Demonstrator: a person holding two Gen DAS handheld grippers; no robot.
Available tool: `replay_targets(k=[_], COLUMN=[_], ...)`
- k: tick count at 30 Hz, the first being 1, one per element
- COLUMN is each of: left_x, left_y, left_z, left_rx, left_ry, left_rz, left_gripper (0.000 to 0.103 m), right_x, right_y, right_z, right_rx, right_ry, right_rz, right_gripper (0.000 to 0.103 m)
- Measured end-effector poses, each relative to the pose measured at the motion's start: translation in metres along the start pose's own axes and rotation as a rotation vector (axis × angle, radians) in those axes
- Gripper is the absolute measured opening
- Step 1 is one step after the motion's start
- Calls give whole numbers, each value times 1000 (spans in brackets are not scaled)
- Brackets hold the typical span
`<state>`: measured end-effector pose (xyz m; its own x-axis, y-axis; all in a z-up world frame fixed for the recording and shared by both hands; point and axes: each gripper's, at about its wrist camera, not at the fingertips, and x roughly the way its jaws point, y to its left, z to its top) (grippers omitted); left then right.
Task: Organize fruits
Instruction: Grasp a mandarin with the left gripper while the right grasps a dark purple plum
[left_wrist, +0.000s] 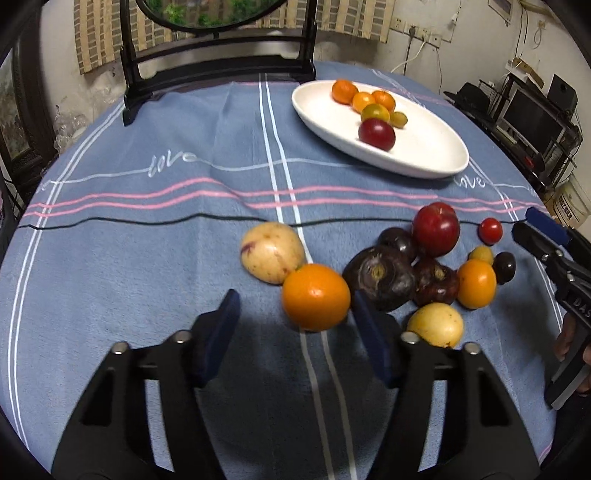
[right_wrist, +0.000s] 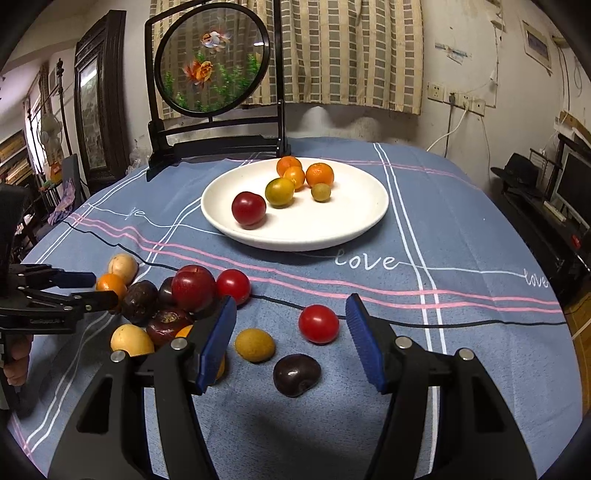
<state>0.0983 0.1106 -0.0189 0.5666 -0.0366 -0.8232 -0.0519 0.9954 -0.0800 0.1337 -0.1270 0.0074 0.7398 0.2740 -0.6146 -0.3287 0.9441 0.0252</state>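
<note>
- The left wrist view shows the left gripper (left_wrist: 293, 308) with its blue-padded jaws apart around a round orange citrus fruit (left_wrist: 316, 296) on the tabletop; the right pad is at the fruit's edge, the left pad stands clear of it.
- Only the right wrist view shows the right gripper (right_wrist: 291, 314), jaws apart and empty, above a small red cherry tomato (right_wrist: 318, 324), a yellow-green oval fruit (right_wrist: 255, 345) and a dark purple plum (right_wrist: 296, 374).
- Beside the citrus lie a pale speckled oval fruit (left_wrist: 272, 252) touching it, and a crowded heap of dark purple, red and yellow fruits (left_wrist: 424, 266).
- A white oval ceramic plate (right_wrist: 354, 229) farther back holds six small fruits, orange, green and one red.
- A blue striped tablecloth (left_wrist: 147, 240) covers the tabletop; a round painted goldfish screen on a black stand (right_wrist: 212, 61) stands behind, before a checked curtain.
</note>
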Motion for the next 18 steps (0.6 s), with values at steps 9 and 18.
replay_targets(k=[9, 18], left_x=[6, -1], left_y=[-9, -7], left_z=[1, -1], left_rx=[25, 11], left_ry=[-2, -16], left_rz=[-13, -67], left_gripper=[40, 40], right_x=[-8, -16], right_y=[8, 17], right_z=[1, -18], right_rx=[-38, -121], right_ry=[-19, 84], right_rz=[26, 39], right_gripper=[62, 62])
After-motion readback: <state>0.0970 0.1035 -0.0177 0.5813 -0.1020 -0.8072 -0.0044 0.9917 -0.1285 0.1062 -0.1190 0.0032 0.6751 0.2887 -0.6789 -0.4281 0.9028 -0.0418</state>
